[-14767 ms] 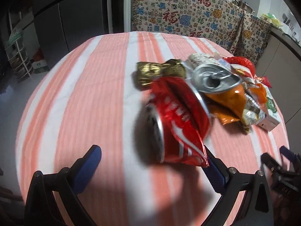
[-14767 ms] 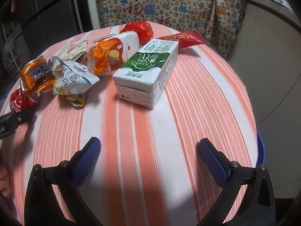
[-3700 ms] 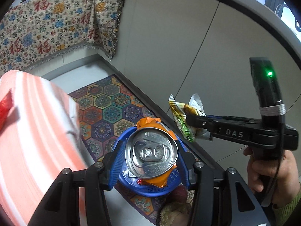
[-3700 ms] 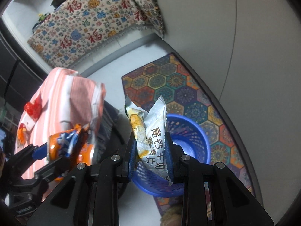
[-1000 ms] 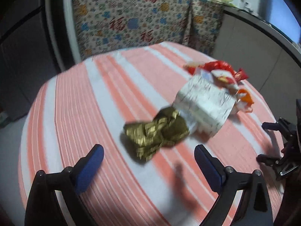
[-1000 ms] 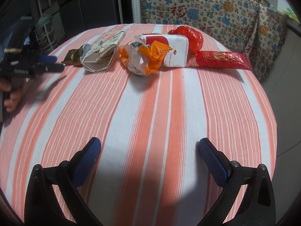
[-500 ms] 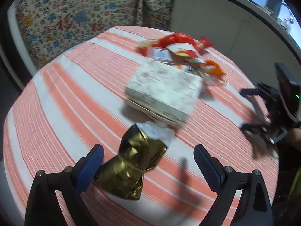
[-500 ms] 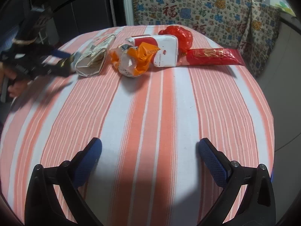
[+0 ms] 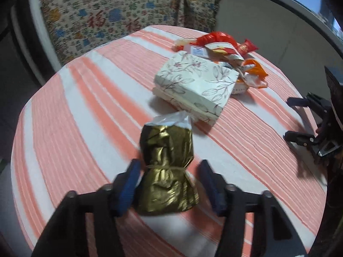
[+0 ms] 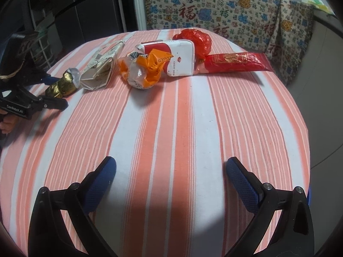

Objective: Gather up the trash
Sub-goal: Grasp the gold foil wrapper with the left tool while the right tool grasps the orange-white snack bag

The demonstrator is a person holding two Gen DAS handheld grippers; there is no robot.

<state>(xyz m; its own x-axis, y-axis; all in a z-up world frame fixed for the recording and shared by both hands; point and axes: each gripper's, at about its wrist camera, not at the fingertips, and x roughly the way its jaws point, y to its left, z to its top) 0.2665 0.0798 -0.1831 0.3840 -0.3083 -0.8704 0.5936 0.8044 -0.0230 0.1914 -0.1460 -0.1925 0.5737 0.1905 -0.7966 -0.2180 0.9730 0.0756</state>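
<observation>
My round table (image 10: pixel 171 128), orange-and-white striped cloth — 6 bits of trash on it: gold foil wrapper (image 9: pixel 167 171), floral box (image 9: pixel 195 85), orange wrapper (image 10: pixel 145 70), red-white pouch (image 10: pixel 180 57), red crumpled bag (image 10: pixel 195 38), long red packet (image 10: pixel 235 62).

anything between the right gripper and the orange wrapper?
No. In the right wrist view only bare striped tablecloth lies between the open right gripper and the orange wrapper.

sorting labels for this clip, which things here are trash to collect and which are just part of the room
Trash to collect:
- gold foil wrapper, between the closing left gripper jaws
- floral carton
- orange wrapper
- red and white carton
- crumpled red bag
- long red packet

Just there:
- striped tablecloth
- patterned cloth
- right gripper, open and empty
</observation>
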